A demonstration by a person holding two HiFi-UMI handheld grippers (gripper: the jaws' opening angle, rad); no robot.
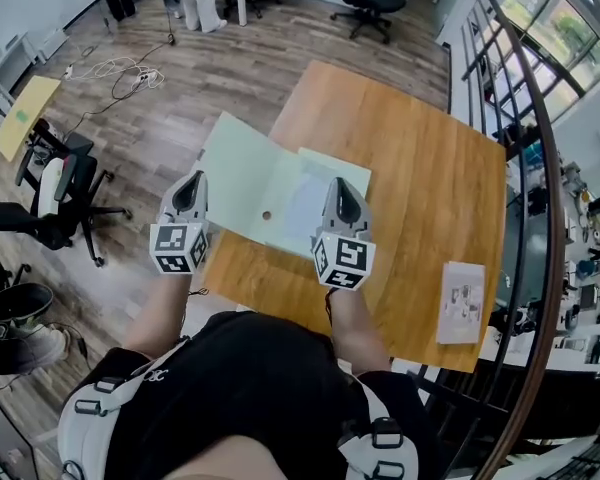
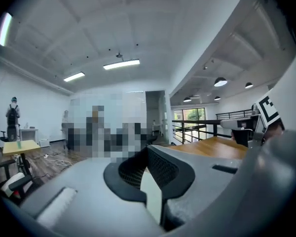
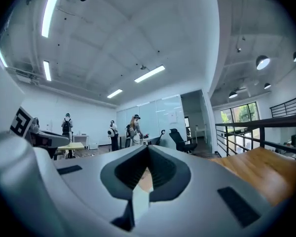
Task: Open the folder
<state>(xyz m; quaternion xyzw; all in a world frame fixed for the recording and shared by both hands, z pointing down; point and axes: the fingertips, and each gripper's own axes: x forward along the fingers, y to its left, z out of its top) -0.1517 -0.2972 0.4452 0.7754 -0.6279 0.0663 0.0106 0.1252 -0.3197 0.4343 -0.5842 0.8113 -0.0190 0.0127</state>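
- Now the folder (image 1: 255,183) is held up, spread open, over the surface (image 1: 430,188) edge.
- The left tool (image 1: 193,182) and right tool (image 1: 340,186) each pinch one flap.
- It looks light, thin and floppy; the outer edges seem the safest hold.

My 2 grippers point about level, side by side. My left gripper (image 1: 190,196) is clamped on the folder's (image 1: 242,168) left flap at its near edge, and my right gripper (image 1: 342,200) on the right flap. My forearms (image 1: 166,313) reach straight toward the folder.
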